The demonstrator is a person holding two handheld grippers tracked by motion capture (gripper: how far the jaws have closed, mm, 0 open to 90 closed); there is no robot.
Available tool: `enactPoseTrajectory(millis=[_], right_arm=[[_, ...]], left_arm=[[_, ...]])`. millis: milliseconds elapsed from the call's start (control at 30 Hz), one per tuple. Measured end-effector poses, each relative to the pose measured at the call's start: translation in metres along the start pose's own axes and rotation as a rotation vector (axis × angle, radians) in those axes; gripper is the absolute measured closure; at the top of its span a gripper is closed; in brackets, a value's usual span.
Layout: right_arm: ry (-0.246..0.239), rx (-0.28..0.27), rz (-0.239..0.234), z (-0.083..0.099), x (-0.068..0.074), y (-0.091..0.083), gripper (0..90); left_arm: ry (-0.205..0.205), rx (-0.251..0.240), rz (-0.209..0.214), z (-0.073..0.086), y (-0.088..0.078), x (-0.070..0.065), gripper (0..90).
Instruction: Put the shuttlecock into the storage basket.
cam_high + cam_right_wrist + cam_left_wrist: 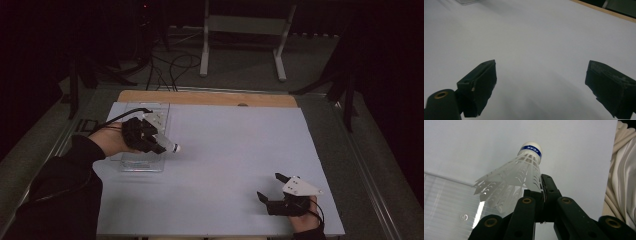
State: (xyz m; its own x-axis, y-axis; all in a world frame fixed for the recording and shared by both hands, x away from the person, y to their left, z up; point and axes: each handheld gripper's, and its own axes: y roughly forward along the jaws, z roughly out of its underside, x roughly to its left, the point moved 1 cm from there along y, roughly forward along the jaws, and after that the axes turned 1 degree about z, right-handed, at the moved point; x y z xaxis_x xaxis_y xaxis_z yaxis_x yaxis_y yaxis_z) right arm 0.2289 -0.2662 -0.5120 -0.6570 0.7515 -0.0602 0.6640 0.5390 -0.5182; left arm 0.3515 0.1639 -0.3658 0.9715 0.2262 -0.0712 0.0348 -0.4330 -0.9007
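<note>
The shuttlecock [524, 172] is clamped by its skirt in my left gripper [161, 144], cork end pointing away from me, held above the bench [225, 150] near its left edge. Just beside and under it sits the clear tray [131, 164], at the far left. I judge this the carry step: the shuttlecock is lifted and on its way across the white sheet. Next I need to pick a landing spot and lower it gently before letting go, since the light skirt could tip. My right gripper [268, 189] rests near the near right corner, jaws spread wide with nothing between them.
</note>
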Motion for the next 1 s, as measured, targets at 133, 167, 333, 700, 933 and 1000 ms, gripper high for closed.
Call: enactPoseTrajectory(millis=[133, 167, 333, 700, 933, 1000], right_arm=[[0.000, -0.001, -0.001, 0.000, 0.000, 0.000, 10.1], [-0.006, -0.001, 0.001, 0.000, 0.000, 0.000, 10.2], [-0.003, -0.002, 0.000, 0.000, 0.000, 0.000, 10.1], [-0.009, -0.002, 0.004, -0.001, 0.000, 0.000, 10.1], [-0.010, 0.000, 0.003, -0.001, 0.001, 0.000, 10.1], [-0.009, 0.001, 0.003, -0.001, 0.000, 0.000, 10.1]], left_arm=[[-0.012, 0.006, -0.005, 0.005, -0.001, 0.001, 89.6], [-0.016, 0.003, -0.006, 0.007, -0.001, 0.001, 89.7], [-0.026, 0.002, -0.009, 0.012, -0.003, 0.002, 89.7], [-0.071, -0.002, -0.030, 0.029, -0.011, 0.007, 89.7], [-0.109, -0.010, -0.039, 0.039, -0.013, 0.011, 89.6], [-0.118, -0.014, -0.043, 0.041, -0.013, 0.012, 89.6]])
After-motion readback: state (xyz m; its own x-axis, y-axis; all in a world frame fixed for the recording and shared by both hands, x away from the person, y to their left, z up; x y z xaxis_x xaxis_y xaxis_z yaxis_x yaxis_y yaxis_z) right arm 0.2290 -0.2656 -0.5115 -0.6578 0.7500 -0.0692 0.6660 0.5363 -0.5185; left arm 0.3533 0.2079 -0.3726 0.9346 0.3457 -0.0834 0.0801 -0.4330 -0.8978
